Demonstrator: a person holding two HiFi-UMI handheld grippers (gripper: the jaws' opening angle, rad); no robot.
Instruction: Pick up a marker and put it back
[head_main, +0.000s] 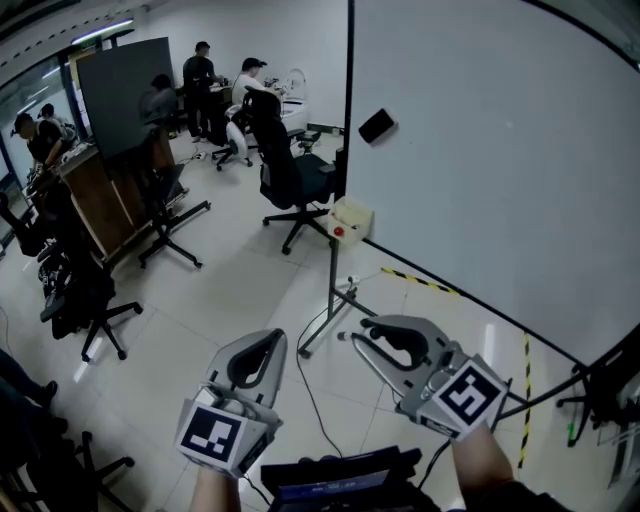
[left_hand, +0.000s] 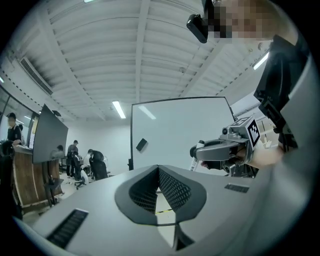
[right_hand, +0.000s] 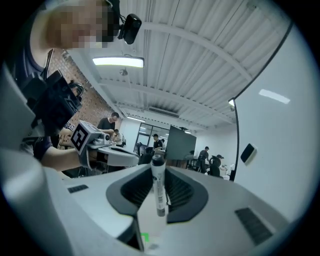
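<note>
**Marker held in my right gripper, left one empty**

My right gripper (right_hand: 158, 169) is clamped on the marker (right_hand: 158, 187). The marker stands upright across the jaws, dark cap on top, in the air beside the whiteboard (head_main: 480, 150). My left gripper (left_hand: 158, 169) has its jaws together on nothing. I judge the marker light and stiff, with a smooth plastic barrel that could pivot or slide under a loose pinch. Mid-barrel is the place to hold it, well below the cap, so the cap doesn't pull off.
</note>
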